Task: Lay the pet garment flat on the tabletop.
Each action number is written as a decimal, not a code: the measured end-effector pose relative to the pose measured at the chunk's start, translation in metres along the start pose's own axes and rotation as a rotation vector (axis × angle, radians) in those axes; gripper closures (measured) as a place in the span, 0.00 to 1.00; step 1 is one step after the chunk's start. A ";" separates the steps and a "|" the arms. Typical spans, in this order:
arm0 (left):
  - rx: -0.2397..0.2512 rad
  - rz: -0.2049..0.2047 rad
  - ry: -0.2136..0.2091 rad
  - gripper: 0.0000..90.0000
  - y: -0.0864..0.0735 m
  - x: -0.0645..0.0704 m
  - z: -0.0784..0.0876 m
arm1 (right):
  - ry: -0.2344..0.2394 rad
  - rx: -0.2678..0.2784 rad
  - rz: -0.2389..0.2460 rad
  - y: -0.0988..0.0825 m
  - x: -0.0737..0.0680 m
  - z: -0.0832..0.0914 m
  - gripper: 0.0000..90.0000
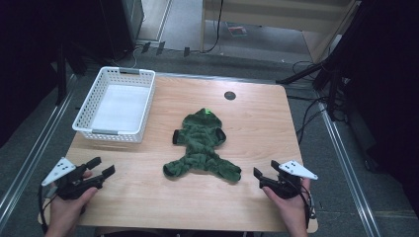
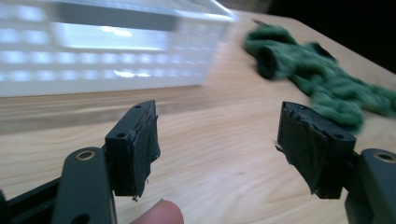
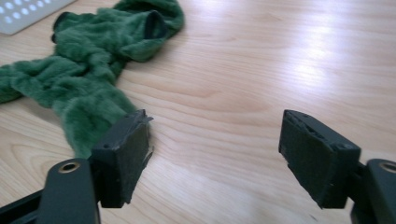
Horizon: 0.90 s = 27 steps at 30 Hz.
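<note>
**Both grippers spread, green garment between them**

Left gripper [image 1: 103,166], at the lower left of the high view, has its jaws spread with nothing between them; in its own view bare wood shows in the gap. Right gripper [image 1: 258,177], at the lower right, is likewise spread and holds nothing.

Between the two, just below the frame's centre, lies the green fleece garment [image 1: 201,144], flat on the wooden table [image 1: 148,197] and touching neither tool. Its long axis runs roughly up and down the frame, hood toward the top, two legs splayed toward the bottom. From the left gripper it lies to the upper right, well apart; from the right gripper it lies to the upper left, and its lower right leg end [image 1: 232,174] is near that tool. In the right gripper view that leg [image 3: 88,116] reaches right up behind one jaw, so the right hand looks to me the nearer one for a first pinch.

Farther out, a white basket [image 1: 89,129] stands at the upper left, apart from the garment.
</note>
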<state>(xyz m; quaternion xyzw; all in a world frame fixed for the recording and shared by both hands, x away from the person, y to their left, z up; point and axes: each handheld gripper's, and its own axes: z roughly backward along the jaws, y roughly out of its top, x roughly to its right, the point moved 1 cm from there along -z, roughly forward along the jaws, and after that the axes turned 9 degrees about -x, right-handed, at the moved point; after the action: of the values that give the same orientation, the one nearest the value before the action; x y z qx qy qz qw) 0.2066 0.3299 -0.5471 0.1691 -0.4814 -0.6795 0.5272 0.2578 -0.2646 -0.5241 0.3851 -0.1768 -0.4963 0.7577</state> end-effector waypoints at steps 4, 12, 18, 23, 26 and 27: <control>0.010 0.019 0.035 0.30 -0.001 -0.018 0.013 | -0.034 -0.018 -0.026 -0.007 0.010 0.005 0.17; -0.006 0.134 0.034 0.18 -0.004 -0.049 0.028 | -0.090 -0.059 -0.078 -0.026 0.025 0.007 0.00; 0.015 0.133 0.010 0.11 -0.006 -0.056 0.032 | -0.100 -0.061 -0.115 -0.037 0.036 0.011 0.00; -0.020 0.147 0.038 0.11 -0.007 -0.057 0.027 | -0.092 -0.061 -0.115 -0.041 0.037 0.010 0.00; -0.038 0.132 0.043 0.11 -0.007 -0.055 0.024 | -0.083 -0.062 -0.102 -0.040 0.035 0.008 0.00; -0.044 0.126 0.047 0.11 -0.007 -0.054 0.023 | -0.084 -0.064 -0.097 -0.040 0.034 0.008 0.00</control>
<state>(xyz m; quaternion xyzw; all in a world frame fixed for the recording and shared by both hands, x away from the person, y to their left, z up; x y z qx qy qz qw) 0.2063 0.3881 -0.5569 0.1428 -0.4634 -0.6513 0.5837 0.2433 -0.3068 -0.5532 0.3477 -0.1738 -0.5537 0.7364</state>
